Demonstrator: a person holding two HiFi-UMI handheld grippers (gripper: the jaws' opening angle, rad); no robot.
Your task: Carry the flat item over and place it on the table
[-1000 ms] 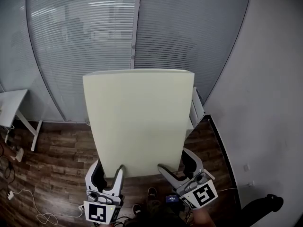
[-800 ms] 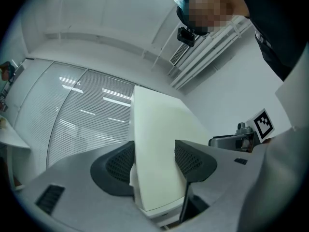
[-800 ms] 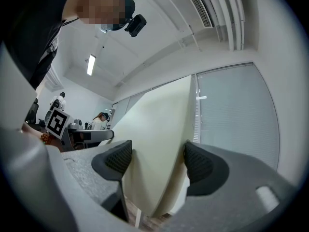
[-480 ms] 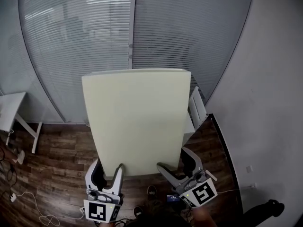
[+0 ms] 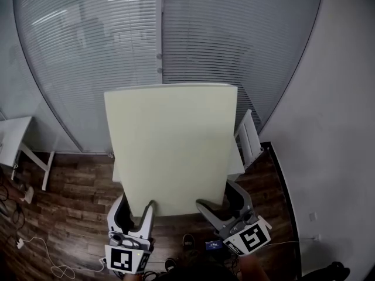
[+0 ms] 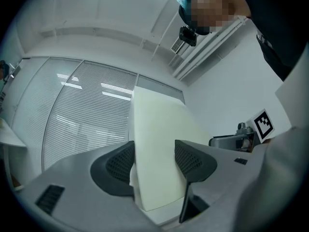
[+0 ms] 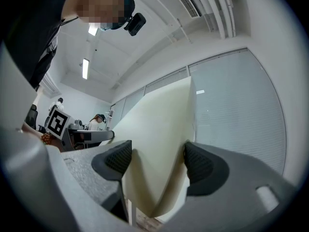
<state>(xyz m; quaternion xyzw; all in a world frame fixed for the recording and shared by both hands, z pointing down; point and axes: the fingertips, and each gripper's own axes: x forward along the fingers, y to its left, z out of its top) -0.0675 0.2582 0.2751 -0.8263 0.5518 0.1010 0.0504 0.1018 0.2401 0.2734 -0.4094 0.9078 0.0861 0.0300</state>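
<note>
A large pale yellow flat foam board (image 5: 173,145) is held upright in front of me, above the floor. My left gripper (image 5: 136,211) is shut on its lower left edge, and my right gripper (image 5: 214,206) is shut on its lower right edge. In the left gripper view the board (image 6: 157,149) sits pinched between the two dark pads (image 6: 121,162). The right gripper view shows the board (image 7: 161,144) squeezed between that gripper's pads (image 7: 199,164). The board hides most of what stands behind it.
A white table (image 5: 237,163) peeks out behind the board's right side, with a white frame (image 5: 251,134) leaning there. Glass walls with blinds (image 5: 117,45) stand ahead, a grey wall (image 5: 340,127) to the right. Another white table (image 5: 12,139) stands at left. Cables (image 5: 35,250) lie on the wood floor.
The view has shifted slightly: the board and both grippers keep the same hold, while the room slides left behind them and the white frame at right shows more.
</note>
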